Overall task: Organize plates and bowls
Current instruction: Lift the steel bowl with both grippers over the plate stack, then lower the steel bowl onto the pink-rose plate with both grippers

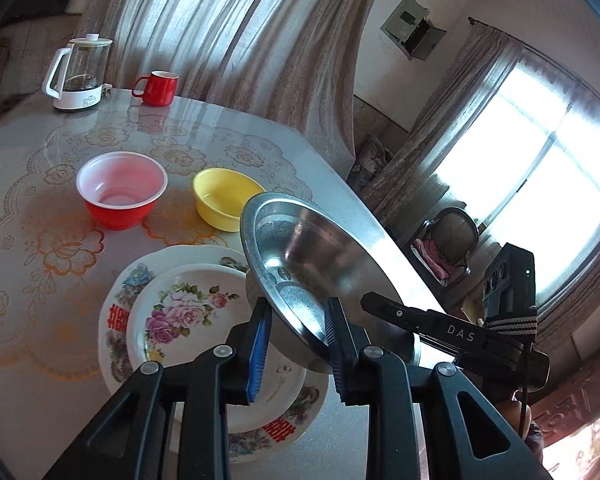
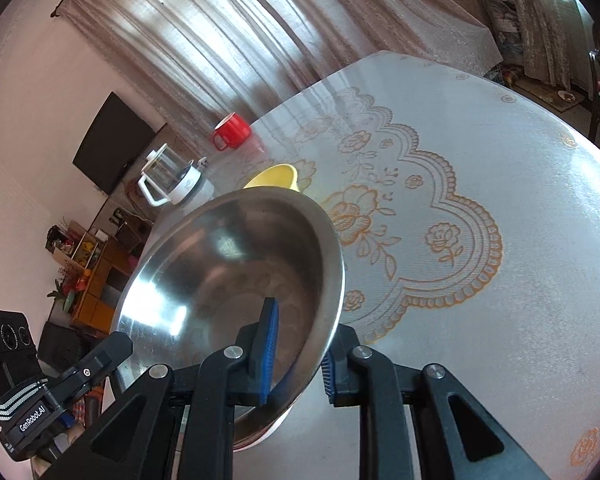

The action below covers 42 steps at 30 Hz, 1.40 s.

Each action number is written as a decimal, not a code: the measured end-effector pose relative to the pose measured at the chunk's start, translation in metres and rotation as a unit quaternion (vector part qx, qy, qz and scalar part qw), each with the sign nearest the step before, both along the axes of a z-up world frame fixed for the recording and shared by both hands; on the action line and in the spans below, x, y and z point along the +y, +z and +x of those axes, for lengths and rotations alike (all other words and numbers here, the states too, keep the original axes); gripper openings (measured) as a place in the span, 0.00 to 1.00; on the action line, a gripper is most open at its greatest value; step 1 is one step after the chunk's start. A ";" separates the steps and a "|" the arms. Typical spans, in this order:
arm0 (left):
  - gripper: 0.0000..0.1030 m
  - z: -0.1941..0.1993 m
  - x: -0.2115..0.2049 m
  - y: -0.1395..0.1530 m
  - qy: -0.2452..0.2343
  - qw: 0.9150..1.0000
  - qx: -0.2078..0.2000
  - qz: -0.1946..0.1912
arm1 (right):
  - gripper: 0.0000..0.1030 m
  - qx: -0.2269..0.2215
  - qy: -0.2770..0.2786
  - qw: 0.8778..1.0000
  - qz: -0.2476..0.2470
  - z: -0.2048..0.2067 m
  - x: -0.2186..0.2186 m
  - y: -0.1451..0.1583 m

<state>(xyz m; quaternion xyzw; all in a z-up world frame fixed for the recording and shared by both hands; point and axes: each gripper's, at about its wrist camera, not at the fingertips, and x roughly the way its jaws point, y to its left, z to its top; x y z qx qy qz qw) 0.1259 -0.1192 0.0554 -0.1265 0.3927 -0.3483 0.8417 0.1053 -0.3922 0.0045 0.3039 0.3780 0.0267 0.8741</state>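
- On the bench (image 1: 28,168), far left, a red bowl (image 1: 121,196) sits upright, with a yellow bowl (image 1: 224,198) just beside it.
- Nearer me lie two stacked floral plates (image 1: 180,312), flat.
- My left gripper (image 1: 296,344) has its fingers clamped on the rim of a steel bowl (image 1: 320,256), held in the air over the plates and tilted, its opening facing me.
- My right gripper (image 2: 296,364) pinches the same bowl's opposite rim.
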 end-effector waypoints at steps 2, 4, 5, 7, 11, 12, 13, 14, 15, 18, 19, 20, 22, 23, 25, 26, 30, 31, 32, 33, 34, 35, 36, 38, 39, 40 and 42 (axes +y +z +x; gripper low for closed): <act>0.26 -0.001 0.011 -0.002 0.007 1.000 0.002 -0.004 | 0.19 0.000 0.011 1.000 0.000 0.003 0.011 0.001; 0.26 -0.005 0.020 -0.002 0.015 1.000 0.005 -0.008 | 0.19 0.000 0.021 1.000 -0.002 0.007 0.020 0.003; 0.26 -0.006 0.025 -0.003 0.018 1.000 0.009 -0.011 | 0.19 0.001 0.026 1.000 -0.003 0.008 0.025 0.004; 0.26 -0.007 0.033 -0.007 0.023 0.999 0.018 -0.018 | 0.19 0.002 0.038 0.999 -0.004 0.011 0.033 0.005; 0.26 -0.007 0.047 -0.015 0.034 0.999 0.032 -0.025 | 0.19 0.011 0.054 0.998 -0.008 0.018 0.048 0.003; 0.26 -0.006 0.049 -0.016 0.036 0.998 0.035 -0.025 | 0.19 0.014 0.057 0.998 -0.009 0.020 0.052 0.001; 0.26 -0.007 0.052 -0.018 0.039 0.998 0.038 -0.025 | 0.19 0.017 0.059 0.998 -0.009 0.022 0.055 0.000; 0.26 -0.008 0.055 -0.018 0.041 0.998 0.038 -0.025 | 0.19 0.019 0.062 0.998 -0.009 0.023 0.058 -0.002; 0.26 -0.009 0.057 -0.018 0.042 0.998 0.037 -0.026 | 0.19 0.022 0.064 0.998 -0.009 0.023 0.060 -0.004; 0.26 -0.010 0.063 -0.017 0.043 0.998 0.034 -0.031 | 0.21 0.029 0.072 0.997 -0.009 0.024 0.064 -0.009; 0.26 -0.010 0.064 -0.018 0.043 0.998 0.036 -0.032 | 0.22 0.031 0.073 0.997 -0.010 0.024 0.067 -0.011; 0.26 -0.010 0.064 -0.019 0.043 0.998 0.037 -0.032 | 0.22 0.033 0.074 0.997 -0.012 0.025 0.069 -0.012; 0.26 -0.012 0.064 -0.021 0.043 0.998 0.038 -0.029 | 0.23 0.036 0.075 0.996 -0.015 0.024 0.071 -0.013; 0.26 -0.012 0.064 -0.022 0.043 0.998 0.039 -0.028 | 0.23 0.036 0.075 0.996 -0.018 0.024 0.073 -0.014; 0.26 -0.013 0.064 -0.023 0.042 0.998 0.041 -0.028 | 0.23 0.039 0.074 0.996 -0.020 0.023 0.073 -0.014; 0.26 -0.014 0.064 -0.023 0.041 0.998 0.040 -0.029 | 0.23 0.039 0.074 0.996 -0.021 0.023 0.073 -0.014; 0.26 -0.015 0.064 -0.026 0.041 0.998 0.042 -0.020 | 0.23 0.040 0.075 0.996 -0.017 0.020 0.072 -0.015; 0.26 -0.014 0.064 -0.029 0.043 0.998 0.046 -0.017 | 0.23 0.041 0.075 0.996 -0.015 0.020 0.072 -0.016; 0.26 -0.014 0.065 -0.031 0.046 0.998 0.051 -0.017 | 0.23 0.043 0.075 0.996 -0.014 0.020 0.072 -0.017; 0.26 -0.014 0.065 -0.033 0.044 0.998 0.053 -0.016 | 0.23 0.045 0.075 0.996 -0.014 0.020 0.073 -0.018; 0.26 -0.015 0.065 -0.034 0.043 0.998 0.051 -0.012 | 0.24 0.046 0.075 0.996 -0.014 0.019 0.073 -0.019; 0.26 -0.017 0.065 -0.034 0.043 0.998 0.048 -0.009 | 0.25 0.046 0.077 0.996 -0.012 0.018 0.073 -0.020; 0.26 -0.019 0.064 -0.033 0.043 0.998 0.044 -0.006 | 0.25 0.045 0.078 0.996 -0.008 0.018 0.073 -0.020; 0.26 -0.020 0.063 -0.032 0.039 0.998 0.040 -0.003 | 0.25 0.041 0.082 0.996 -0.009 0.017 0.075 -0.020; 0.26 -0.021 0.062 -0.031 0.039 0.998 0.041 -0.001 | 0.25 0.040 0.082 0.996 -0.014 0.016 0.076 -0.020; 0.26 -0.022 0.062 -0.031 0.038 0.998 0.040 -0.001 | 0.25 0.040 0.082 0.996 -0.017 0.016 0.077 -0.021; 0.26 -0.025 0.060 -0.029 0.033 0.999 0.035 0.001 | 0.25 0.039 0.083 0.996 -0.017 0.015 0.078 -0.022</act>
